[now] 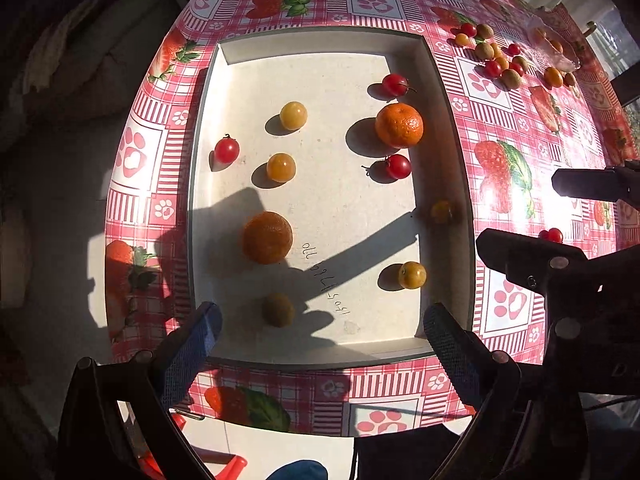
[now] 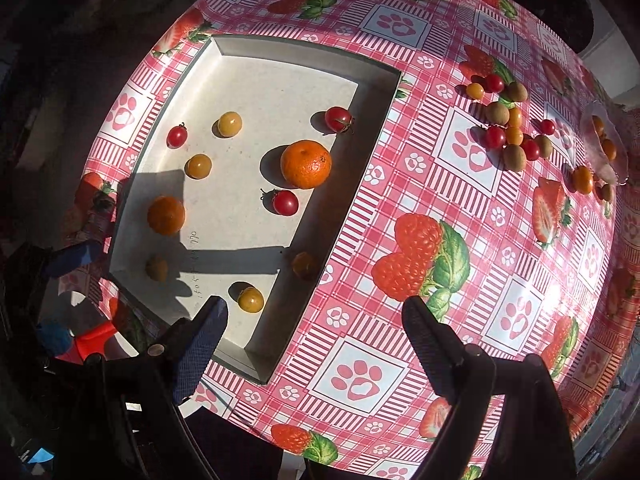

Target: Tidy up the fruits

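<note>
White tray [image 1: 324, 42] on strawberry-print tablecloth [image 2: 420, 184], already holding two mandarins, red and yellow cherry tomatoes, one kiwi-like brown fruit.

Loose pile of fruit [image 2: 510, 128] at about 1 o'clock in right wrist view, well apart from tray: red and yellow cherry tomatoes, small brown kiwis, touching one another. Clear plastic bag [image 2: 606, 148] with more fruit just beyond, near table edge.

Left gripper [image 1: 320, 320] spread wide, empty, over near rim of tray. Right gripper [image 2: 316, 322] likewise released, nothing between fingers, over near right corner of tray.

Likely handling: tomatoes light, smooth, thin-skinned, prone to rolling and to bursting; take across widest girth, stem clear of pads, gentle squeeze. Kiwis firmer, fuzzy, better grip. Large mandarin [image 2: 306, 164] heavier, soft rind; needs wide opening, hold at equator.
</note>
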`<state>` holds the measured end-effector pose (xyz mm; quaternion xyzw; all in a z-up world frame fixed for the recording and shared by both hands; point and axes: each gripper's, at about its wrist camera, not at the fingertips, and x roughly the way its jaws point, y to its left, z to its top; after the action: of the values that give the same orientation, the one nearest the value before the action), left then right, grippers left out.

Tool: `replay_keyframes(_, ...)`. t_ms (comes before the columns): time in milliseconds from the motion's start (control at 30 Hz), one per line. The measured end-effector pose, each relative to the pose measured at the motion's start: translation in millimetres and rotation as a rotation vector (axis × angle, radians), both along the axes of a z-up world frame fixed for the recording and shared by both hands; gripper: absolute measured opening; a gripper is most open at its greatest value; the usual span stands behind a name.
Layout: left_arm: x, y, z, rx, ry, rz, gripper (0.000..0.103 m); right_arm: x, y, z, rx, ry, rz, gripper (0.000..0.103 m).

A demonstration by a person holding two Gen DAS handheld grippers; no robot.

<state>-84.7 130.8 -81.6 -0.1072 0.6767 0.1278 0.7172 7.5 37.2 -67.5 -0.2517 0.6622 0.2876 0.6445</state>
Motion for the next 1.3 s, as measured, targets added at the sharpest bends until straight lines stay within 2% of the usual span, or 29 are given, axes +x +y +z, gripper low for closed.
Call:
replay_keyframes(167, -6.3, -11.6, 6.0, 0.029, -0.001, -0.030, 0.101, -7.9, -2.4, 4.7, -0.005, -0.005, 0.024, 0.091)
replay_keyframes(567, -15.1, -18.2, 11.9, 0.034, 0.015, -0.055, 0.101, -14.4, -5.8, 8.2, -0.018, -0.013, 0.062, 0.091)
replay_keyframes(1300, -13.3, -23.0, 10.6, 0.011, 0.029, -0.058, 0.101, -19.6, -4.9, 6.4, -0.014, 0.001, 0.079, 0.091)
